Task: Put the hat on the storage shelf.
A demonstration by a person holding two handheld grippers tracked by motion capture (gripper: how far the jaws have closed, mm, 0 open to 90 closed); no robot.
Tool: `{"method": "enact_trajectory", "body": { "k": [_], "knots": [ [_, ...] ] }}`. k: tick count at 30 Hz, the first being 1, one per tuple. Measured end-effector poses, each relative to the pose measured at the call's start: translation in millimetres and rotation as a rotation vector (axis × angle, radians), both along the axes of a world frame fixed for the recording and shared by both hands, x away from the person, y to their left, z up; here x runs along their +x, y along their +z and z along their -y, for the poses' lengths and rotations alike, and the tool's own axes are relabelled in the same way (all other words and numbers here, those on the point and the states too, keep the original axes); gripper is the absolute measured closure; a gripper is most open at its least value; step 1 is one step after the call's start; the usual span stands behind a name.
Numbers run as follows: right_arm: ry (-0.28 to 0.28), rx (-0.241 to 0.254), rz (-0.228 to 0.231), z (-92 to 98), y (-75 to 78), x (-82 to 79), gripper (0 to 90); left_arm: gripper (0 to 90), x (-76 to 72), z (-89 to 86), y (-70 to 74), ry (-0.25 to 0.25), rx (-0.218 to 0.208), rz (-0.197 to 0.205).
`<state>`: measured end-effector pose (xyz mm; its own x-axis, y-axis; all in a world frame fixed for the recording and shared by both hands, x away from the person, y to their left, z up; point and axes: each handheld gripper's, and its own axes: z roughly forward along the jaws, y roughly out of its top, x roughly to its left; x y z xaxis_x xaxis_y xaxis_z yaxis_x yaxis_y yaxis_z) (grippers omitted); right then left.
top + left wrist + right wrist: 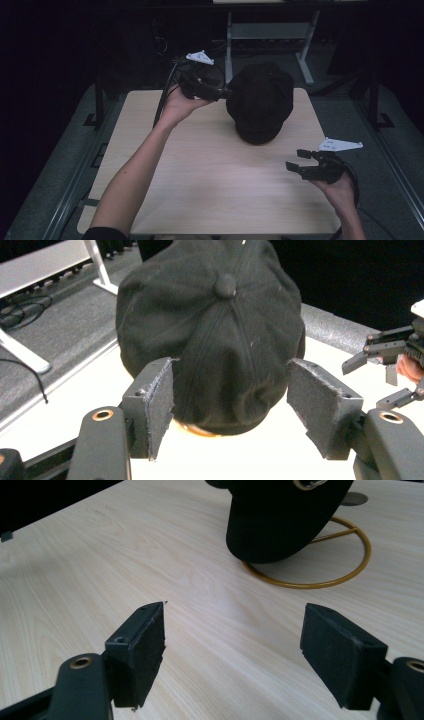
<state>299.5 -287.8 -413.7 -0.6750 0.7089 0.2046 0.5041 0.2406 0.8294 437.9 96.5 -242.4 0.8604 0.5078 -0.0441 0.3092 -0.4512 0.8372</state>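
Beside black cap (260,102), left tool (227,93) open, empty, right tool (295,160) open

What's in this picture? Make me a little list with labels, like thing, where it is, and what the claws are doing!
thing: black cap
where it is: on a gold wire stand, at the far side of the table
left claw: open, pads on either side of the cap's near edge; no squeeze visible
right claw: open, holding nothing, apart from the cap near the table's right edge
cap top: a button in the middle
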Motion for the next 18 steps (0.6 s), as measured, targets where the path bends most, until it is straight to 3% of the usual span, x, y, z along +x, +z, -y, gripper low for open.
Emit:
{"method": "enact_trajectory", "body": {
  "k": [10,18],
  "knots": [
    [0.007,-0.021,0.000,-7.4,0.3,1.8,25.2,32.2,-12.9,-27.6,-14.1,0.022,-0.003,-0.021],
    [0.002,-0.028,-0.001,-6.2,0.7,1.1,25.2,30.4,-29.5,-43.0,-24.8,0.023,-0.014,-0.015]
  ]
}}
